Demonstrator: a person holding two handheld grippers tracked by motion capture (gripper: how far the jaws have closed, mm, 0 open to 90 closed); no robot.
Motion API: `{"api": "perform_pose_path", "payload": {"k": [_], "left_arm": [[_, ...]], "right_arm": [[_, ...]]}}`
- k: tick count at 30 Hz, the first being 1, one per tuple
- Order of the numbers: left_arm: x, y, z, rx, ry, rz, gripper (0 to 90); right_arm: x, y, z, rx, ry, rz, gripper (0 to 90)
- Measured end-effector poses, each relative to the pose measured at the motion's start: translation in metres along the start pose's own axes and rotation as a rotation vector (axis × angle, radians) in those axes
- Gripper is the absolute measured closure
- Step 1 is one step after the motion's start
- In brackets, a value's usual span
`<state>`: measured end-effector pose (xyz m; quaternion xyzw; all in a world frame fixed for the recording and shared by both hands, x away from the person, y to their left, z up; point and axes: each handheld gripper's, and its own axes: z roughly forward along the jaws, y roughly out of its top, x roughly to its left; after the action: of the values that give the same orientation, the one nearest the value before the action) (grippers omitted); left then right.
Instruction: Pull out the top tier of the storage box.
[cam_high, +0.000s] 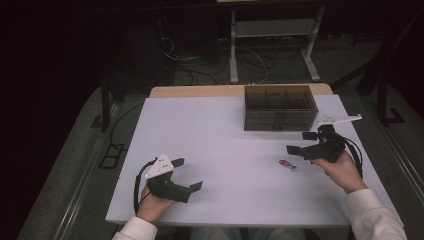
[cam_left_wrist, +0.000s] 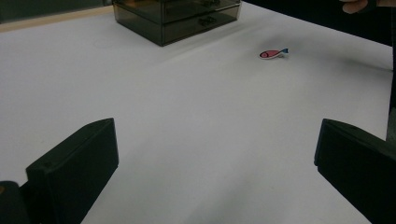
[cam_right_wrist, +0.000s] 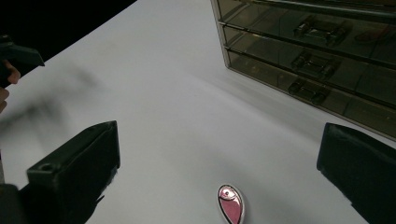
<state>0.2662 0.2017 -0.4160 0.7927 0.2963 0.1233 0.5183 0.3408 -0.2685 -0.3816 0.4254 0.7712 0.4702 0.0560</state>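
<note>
At the table's near left corner, the left gripper (cam_high: 189, 174) rests low in the person's hand, its jaws spread wide and holding nothing, well apart from everything else on the white table (cam_high: 215, 135). To the right, near the right edge and roughly midway between the near and far edges, lies a small pink fish (cam_high: 285, 163) with a blue tail, flat on the table. Just beside it on the right hovers the right gripper (cam_high: 300, 142), its jaws also spread and empty; in the right gripper view the fish (cam_right_wrist: 230, 204) sits low between the two jaws, nose pointing away, not yet touched. At the far right corner stands a smoky drawer box (cam_high: 280, 107), its drawers shut as far as the handles (cam_right_wrist: 313, 64) suggest. The step in hand looks to be picking up the fish, perhaps for a drawer. To do it well, the right gripper should probably drop straight over the fish, line its jaws across the narrow body rather than nose to tail, come down until the tips almost meet the table, and close gently, since so thin and flat a piece could slide or flip away.
</note>
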Motion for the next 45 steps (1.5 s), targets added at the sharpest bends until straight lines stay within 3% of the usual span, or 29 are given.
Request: {"api": "perform_pose_path", "payload": {"k": [31,38,40,41,45], "left_arm": [[0.000,0.000,0.000,0.000,0.001,0.000,0.0],[0.000,0.000,0.000,0.000,0.000,-0.001,0.0],[0.000,0.000,0.000,0.000,0.000,0.000,0.0],[0.000,0.000,0.000,0.001,0.000,0.000,0.0],[0.000,0.000,0.000,0.001,0.000,0.000,0.0]], "right_arm": [[-0.015,0.020,0.020,-0.085,0.055,0.101,0.0],[-0.020,0.019,0.025,-0.102,0.062,0.149,0.0],[-0.022,0.019,0.026,-0.118,0.069,0.174,0.0],[-0.025,0.019,0.026,-0.135,0.092,0.212,0.0],[-0.028,0.018,0.028,-0.146,0.115,0.258,0.0]]}}
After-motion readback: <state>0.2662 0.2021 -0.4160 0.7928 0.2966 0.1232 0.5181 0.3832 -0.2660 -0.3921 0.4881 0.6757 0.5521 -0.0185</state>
